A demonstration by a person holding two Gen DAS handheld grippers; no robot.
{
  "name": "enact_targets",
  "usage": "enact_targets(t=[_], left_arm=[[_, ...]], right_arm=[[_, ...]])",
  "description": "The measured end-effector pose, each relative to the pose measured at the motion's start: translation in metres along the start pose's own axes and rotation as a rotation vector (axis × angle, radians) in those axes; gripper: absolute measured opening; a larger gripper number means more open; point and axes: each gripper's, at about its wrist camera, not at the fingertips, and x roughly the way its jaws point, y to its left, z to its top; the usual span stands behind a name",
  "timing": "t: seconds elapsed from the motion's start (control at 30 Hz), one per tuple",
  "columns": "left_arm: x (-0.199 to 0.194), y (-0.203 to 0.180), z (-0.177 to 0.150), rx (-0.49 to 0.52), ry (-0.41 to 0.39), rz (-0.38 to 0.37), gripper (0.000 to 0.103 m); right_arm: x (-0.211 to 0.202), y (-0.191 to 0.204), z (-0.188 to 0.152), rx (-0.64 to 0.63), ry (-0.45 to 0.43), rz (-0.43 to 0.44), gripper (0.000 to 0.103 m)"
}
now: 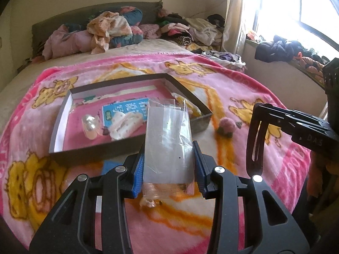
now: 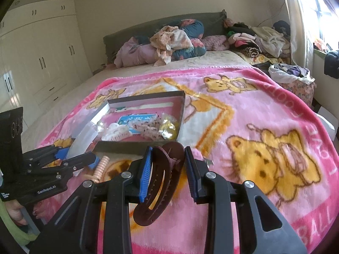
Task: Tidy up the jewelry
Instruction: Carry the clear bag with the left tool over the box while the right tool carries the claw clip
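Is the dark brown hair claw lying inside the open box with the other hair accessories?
No: the dark brown hair claw is clamped between the right gripper fingers, above the blanket and nearer the camera than the box.

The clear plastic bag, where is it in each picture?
Left wrist view: the clear plastic bag stands at bottom centre, between the left gripper fingers.
Right wrist view: the bag sits at the left, beside the same gripper.
Shared landmark: the shallow dark cardboard box behind it.
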Motion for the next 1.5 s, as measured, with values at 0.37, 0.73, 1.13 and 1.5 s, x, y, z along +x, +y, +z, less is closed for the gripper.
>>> enact_targets(t=[0.37, 0.73, 1.13, 1.5], left_arm=[[0.009, 0.021, 0.024, -0.007, -0.021, 0.03, 0.031], [0.027, 0.041, 0.042, -0.022, -0.023, 0.061, 0.031], [0.062, 0.057, 0.061, -0.028, -0.001, 0.091, 0.032], [0.096, 0.069, 0.065, -0.032, 0.049, 0.096, 0.032]], right_arm=[[0.022, 0.005, 0.03, -0.01, -0.009, 0.01, 0.029], [0.051, 0.007, 0.054, -0.006, -0.006, 0.019, 0.029], [0.092, 0.008, 0.079, 0.017, 0.001, 0.035, 0.029], [0.132, 0.004, 0.077, 0.024, 0.048, 0.032, 0.029]])
